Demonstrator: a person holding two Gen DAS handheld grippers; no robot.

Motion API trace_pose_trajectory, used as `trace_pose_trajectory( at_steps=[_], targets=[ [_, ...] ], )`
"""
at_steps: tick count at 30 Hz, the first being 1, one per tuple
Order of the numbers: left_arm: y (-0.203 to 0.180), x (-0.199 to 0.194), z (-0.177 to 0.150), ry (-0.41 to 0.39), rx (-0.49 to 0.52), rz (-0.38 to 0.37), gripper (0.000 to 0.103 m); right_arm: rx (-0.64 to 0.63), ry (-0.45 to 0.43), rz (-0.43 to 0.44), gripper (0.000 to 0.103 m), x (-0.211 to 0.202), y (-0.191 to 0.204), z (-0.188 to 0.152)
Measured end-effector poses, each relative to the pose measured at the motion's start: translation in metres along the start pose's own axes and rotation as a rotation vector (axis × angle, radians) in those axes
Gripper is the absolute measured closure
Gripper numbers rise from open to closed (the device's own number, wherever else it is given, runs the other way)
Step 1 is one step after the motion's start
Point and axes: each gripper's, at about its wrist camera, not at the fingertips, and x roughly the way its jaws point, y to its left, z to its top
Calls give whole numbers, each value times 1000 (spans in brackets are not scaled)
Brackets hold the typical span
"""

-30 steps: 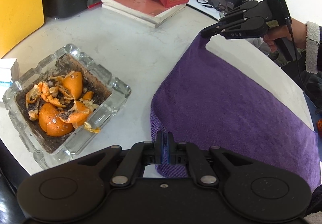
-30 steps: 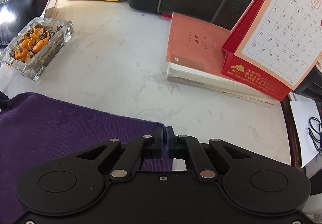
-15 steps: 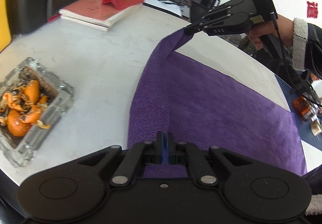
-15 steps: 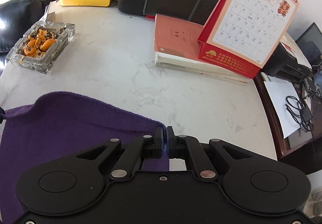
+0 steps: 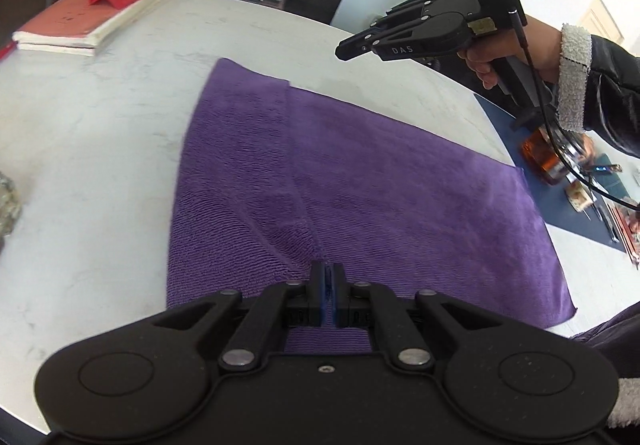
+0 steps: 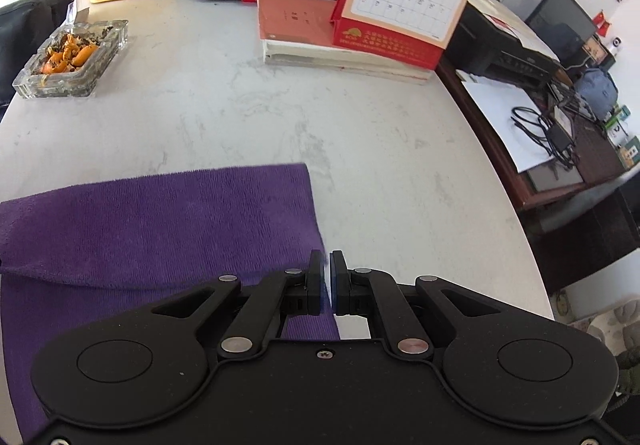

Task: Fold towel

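While the purple towel (image 5: 360, 181) lies partly folded on the white table (image 5: 100, 133), the left gripper (image 5: 328, 285) pinches its near folded edge; the right gripper (image 5: 348, 47), closed and empty, hovers above the far edge, nearer that corner.

The towel (image 5: 384, 181) was soft purple cloth with a fine ribbed pile. The table (image 6: 248, 113) looked like smooth, pale marbled stone. The ashtray (image 6: 72, 61) was clear, glossy glass.
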Motion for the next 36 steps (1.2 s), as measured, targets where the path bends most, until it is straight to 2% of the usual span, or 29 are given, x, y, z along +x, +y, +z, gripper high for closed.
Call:
trace_pose_trajectory(
  at_steps=[5, 11, 13, 14, 16, 22, 24, 26, 29, 34, 36],
  targets=[
    [-16, 0, -2, 3, 6, 28, 100, 91, -8, 14, 100, -13, -12, -24],
    [-5, -23, 1, -44, -68, 115, 100, 252, -47, 147, 98, -23, -12, -38],
    [0, -30, 3, -61, -87, 143, 100, 303, -57, 210, 88, -27, -6, -42],
    [3, -34, 4, -69, -96, 154, 100, 343, -64, 249, 82, -29, -3, -45],
    [5, -39, 4, -79, -108, 165, 100, 484, -58, 357, 55, -26, 0, -53],
    [2, -46, 10, -86, -131, 154, 100, 1103, 16, 790, 49, 21, -2, -87],
    [1, -46, 10, -81, -132, 146, 100, 1178, 45, 841, 48, 39, 2, -87],
    [-2, -46, 10, -71, -131, 127, 100, 1181, 79, 834, 47, 58, 6, -78],
    [-4, -43, 10, -55, -127, 110, 100, 1131, 83, 734, 50, 80, 0, -63],
    [-3, -34, 10, -27, -129, 84, 100, 1029, 56, 553, 89, 109, -31, -43],
    [1, -32, 9, -20, -136, 79, 100, 995, 45, 492, 94, 115, -42, -36]
  ],
)
